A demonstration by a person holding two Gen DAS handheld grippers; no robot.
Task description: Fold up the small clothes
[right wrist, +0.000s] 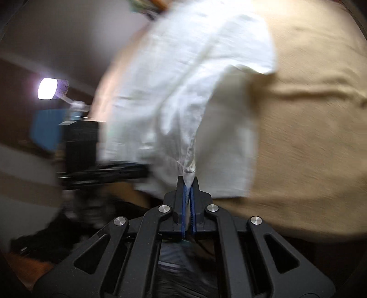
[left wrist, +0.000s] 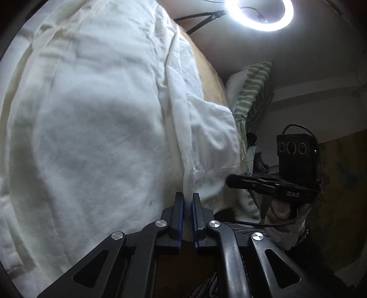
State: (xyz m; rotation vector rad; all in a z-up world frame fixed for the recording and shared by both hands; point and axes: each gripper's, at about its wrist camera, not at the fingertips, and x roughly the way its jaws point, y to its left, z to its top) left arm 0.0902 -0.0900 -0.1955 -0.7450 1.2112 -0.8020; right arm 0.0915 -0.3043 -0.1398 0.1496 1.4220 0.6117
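Observation:
A white garment [left wrist: 91,128] lies spread over a tan cloth-covered surface [left wrist: 207,75]. My left gripper [left wrist: 187,200] is shut on the garment's near edge, with a fold of white fabric pinched between the blue pads. In the right wrist view, which is blurred, the same garment [right wrist: 183,80] rises in a bunched peak into my right gripper [right wrist: 188,181], which is shut on it. The right gripper [left wrist: 275,185] also shows in the left wrist view, just right of the garment's corner. The left gripper [right wrist: 103,172] appears as a dark blur at the left.
A ring light [left wrist: 263,16] glows at the top right. A green-striped pillow [left wrist: 254,91] leans beyond the tan surface's edge. In the right wrist view the tan surface [right wrist: 309,137] fills the right side; a bright lamp [right wrist: 48,88] and a blue object [right wrist: 45,128] are at the left.

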